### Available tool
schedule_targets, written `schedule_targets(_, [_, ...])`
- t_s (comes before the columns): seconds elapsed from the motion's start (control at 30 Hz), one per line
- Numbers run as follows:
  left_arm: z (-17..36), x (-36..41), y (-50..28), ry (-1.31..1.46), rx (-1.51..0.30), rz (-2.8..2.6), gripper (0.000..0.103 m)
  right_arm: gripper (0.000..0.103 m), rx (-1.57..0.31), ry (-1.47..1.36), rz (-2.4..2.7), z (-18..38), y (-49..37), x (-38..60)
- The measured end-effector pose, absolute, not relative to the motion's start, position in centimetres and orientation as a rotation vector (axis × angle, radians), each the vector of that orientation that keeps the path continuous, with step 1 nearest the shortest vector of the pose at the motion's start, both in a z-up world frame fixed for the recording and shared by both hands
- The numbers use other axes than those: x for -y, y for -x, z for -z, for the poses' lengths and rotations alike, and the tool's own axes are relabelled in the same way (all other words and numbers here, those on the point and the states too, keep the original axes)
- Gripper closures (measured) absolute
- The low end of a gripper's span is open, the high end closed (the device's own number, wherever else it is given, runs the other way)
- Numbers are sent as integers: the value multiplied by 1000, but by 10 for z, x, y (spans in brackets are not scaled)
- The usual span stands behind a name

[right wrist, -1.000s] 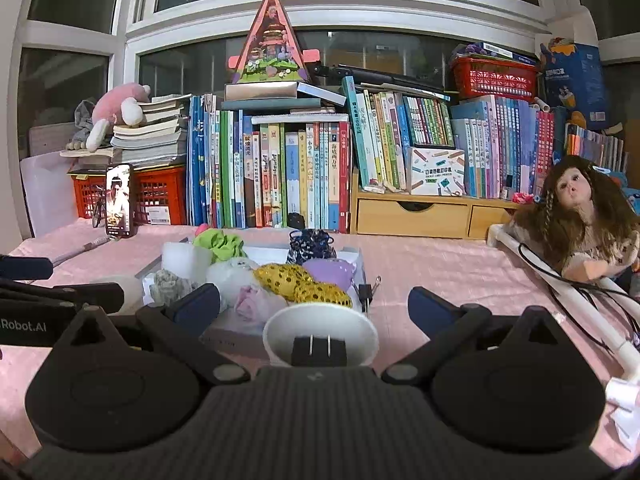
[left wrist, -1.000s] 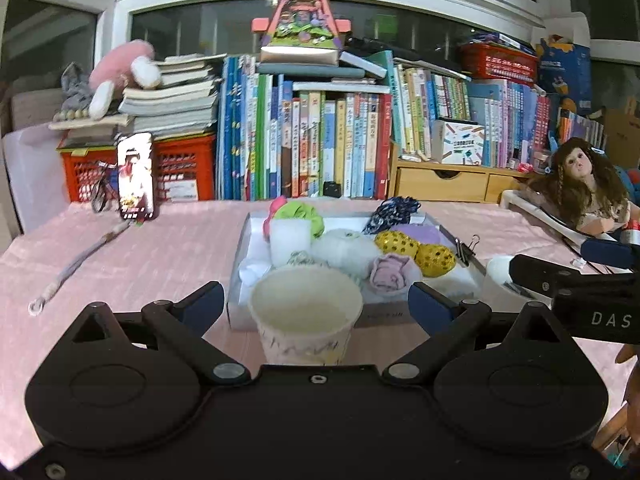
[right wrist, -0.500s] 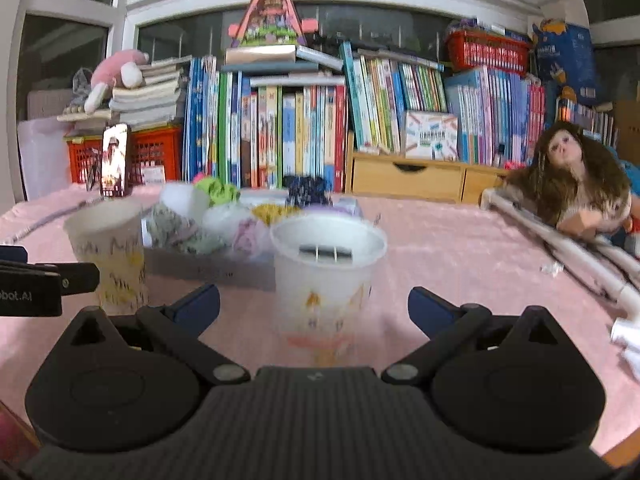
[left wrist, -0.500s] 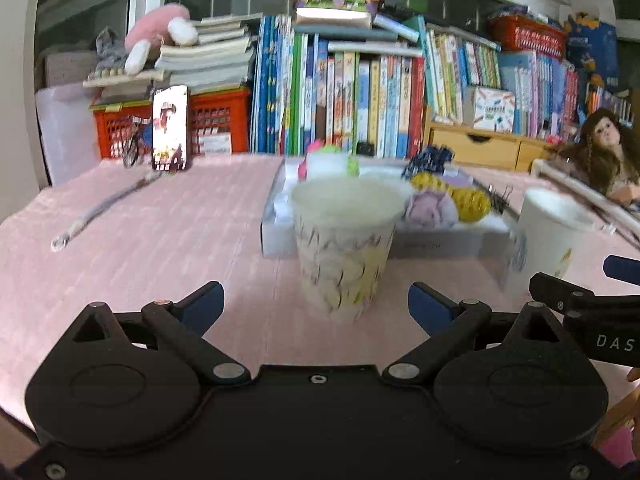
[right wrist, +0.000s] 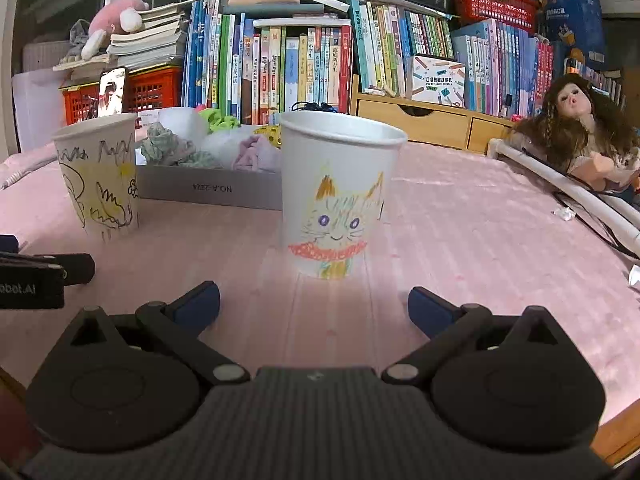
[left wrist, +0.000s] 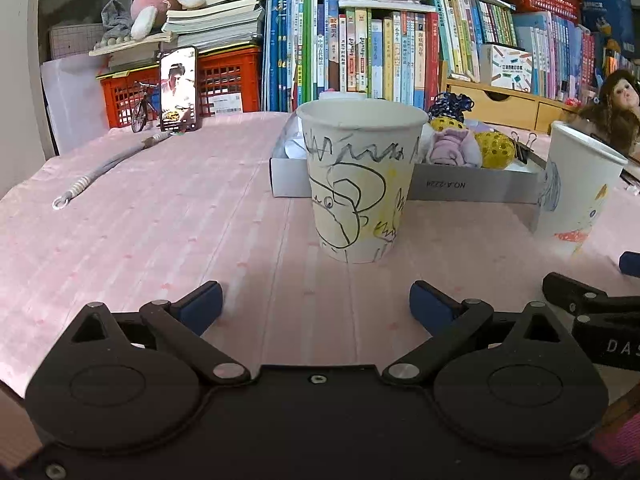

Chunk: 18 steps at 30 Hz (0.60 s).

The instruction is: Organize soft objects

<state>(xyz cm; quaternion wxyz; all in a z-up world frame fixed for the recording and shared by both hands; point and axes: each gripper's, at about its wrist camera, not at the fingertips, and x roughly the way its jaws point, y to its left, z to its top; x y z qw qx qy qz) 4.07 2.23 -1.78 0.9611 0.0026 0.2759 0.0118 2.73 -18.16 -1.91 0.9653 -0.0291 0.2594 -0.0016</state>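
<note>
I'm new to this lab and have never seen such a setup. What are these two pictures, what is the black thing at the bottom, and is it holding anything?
Each picture comes from a camera mounted on a hand-held grasping tool, looking forward along its two blue-tipped fingers. There is no robot arm; a person carries one in each hand. The left tool faces a scribbled paper cup; the right tool faces a paper cup with a cat drawing. Both tools are open and hold nothing. Both cups stand upright on a pink tablecloth. Behind them lies a shallow grey box of soft toys and cloth bundles. Books fill the background.
</note>
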Motion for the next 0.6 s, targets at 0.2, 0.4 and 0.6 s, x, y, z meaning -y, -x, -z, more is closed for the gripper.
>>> schedule_targets(0.2, [17, -23, -43, -2, -561, -23, 1, 0, -542, 29, -4, 20, -29, 186])
schedule_targets(0.4, [18, -23, -42, -2, -561, -23, 0, 0, -546, 28, -6, 20, -29, 185])
schedule_targets(0.6, [17, -23, -43, -3, -565, -22, 0, 0, -551, 25, -6, 20, -29, 185])
